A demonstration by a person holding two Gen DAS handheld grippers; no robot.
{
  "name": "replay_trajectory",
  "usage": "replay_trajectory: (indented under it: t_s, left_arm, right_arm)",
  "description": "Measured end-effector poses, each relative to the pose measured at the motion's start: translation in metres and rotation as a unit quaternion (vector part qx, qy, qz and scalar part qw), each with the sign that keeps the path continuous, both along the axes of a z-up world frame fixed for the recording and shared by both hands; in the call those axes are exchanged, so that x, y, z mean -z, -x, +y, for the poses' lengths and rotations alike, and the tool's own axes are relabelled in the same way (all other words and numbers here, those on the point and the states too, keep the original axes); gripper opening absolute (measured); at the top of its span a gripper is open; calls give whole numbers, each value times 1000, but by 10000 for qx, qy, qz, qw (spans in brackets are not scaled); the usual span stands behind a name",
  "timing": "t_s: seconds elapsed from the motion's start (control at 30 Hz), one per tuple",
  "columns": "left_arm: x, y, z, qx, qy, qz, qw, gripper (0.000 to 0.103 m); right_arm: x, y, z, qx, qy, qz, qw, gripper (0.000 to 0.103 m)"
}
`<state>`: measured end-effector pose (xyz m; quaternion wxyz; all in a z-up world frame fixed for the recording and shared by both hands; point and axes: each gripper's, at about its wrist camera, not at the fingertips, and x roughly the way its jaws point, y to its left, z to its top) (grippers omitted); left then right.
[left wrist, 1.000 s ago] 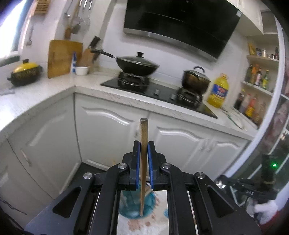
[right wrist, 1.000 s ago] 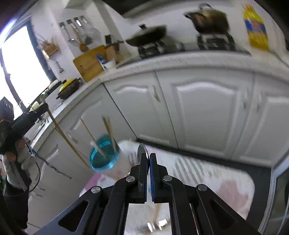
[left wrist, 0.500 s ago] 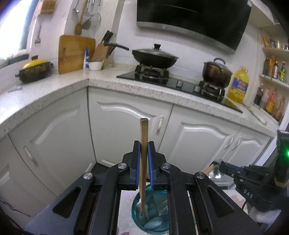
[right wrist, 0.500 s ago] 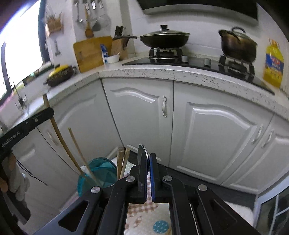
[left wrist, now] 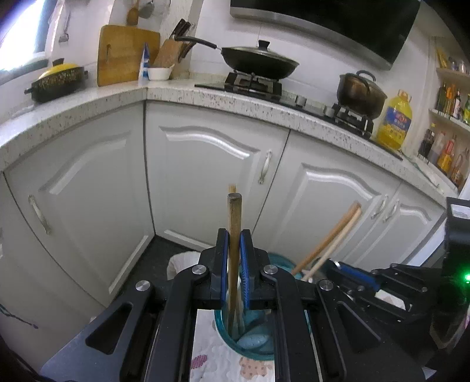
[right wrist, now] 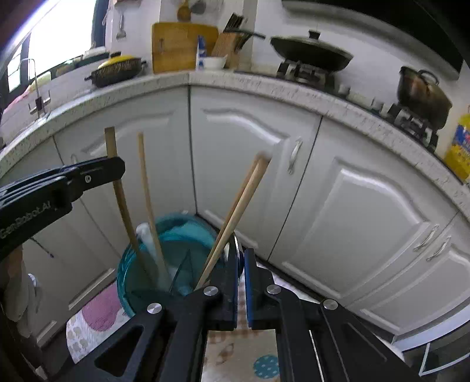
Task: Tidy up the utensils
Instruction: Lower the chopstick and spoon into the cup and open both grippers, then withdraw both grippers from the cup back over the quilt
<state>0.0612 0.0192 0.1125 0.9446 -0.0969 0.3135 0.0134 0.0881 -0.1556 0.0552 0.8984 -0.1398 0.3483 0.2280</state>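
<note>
My left gripper (left wrist: 234,245) pinches a wooden stick (left wrist: 234,223) upright between its blue pads, the lower end dipping inside the teal glass cup (left wrist: 223,321). From the right wrist view the same stick (right wrist: 117,188) stands in the cup (right wrist: 129,279) beside a thinner, paler stick (right wrist: 147,194), and two more chopsticks (right wrist: 238,205) lean together against the cup's right rim.

My right gripper (right wrist: 241,261) sits just beside the cup, jaws nearly pressed together with a thin gap; something thin and dark shows between the tips at the cup's rim, but I cannot tell whether it is gripped.

The cup stands on a patterned cloth (right wrist: 91,317), white with pink patches and a blue dotted spot, which covers whatever surface lies under it. Dark floor (left wrist: 160,258) shows beyond it.

Room: an L-shaped run of white panelled cabinets (left wrist: 205,164) with metal handles, topped by a speckled pale counter (left wrist: 182,94). On the counter: a yellow-lidded black casserole (left wrist: 57,78), a wooden cutting board (left wrist: 124,54) leaning on the wall, a knife block (left wrist: 169,54), a small white bowl (left wrist: 158,73). A lidded wok (left wrist: 258,60) and a dark pot (left wrist: 361,91) sit on the gas hob, a yellow oil bottle (left wrist: 395,120) to their right. Black range hood (left wrist: 329,20) above; bottles on open shelves (left wrist: 452,117) at far right. Bright window (right wrist: 55,38) at left.
</note>
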Motion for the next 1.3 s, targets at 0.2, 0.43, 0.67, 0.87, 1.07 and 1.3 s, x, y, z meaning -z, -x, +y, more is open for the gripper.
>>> replay_trajectory:
  t_s: [0.2,0.43,0.67,0.87,1.07,1.3]
  left_arm:
    - [0,5,0,-50,24,21,10000,7]
    - [-3,9,3,-103,161,117,9997,18]
    - [-6,21,0,-110,182,225,9995,22]
    - [-6,34,-8,-97,100,287,9995,24]
    - [-5,47,-15,-52,60,298,9995,24]
    - [-5,60,-27,40,46,305,9995,24]
  right_arm:
    - [14,-2,-5,-112,-303,381,9988,5]
    - [4,2,-26,-149,-833,539,9950,27]
    - [-3,18,-40,-69,-1028,553,9931,27]
    - [-3,29,-44,65,-1067,584,9926,30]
    - [-5,40,-43,66,-1054,608,9925,34]
    - [-9,56,-49,105,-1031,547,9931,40]
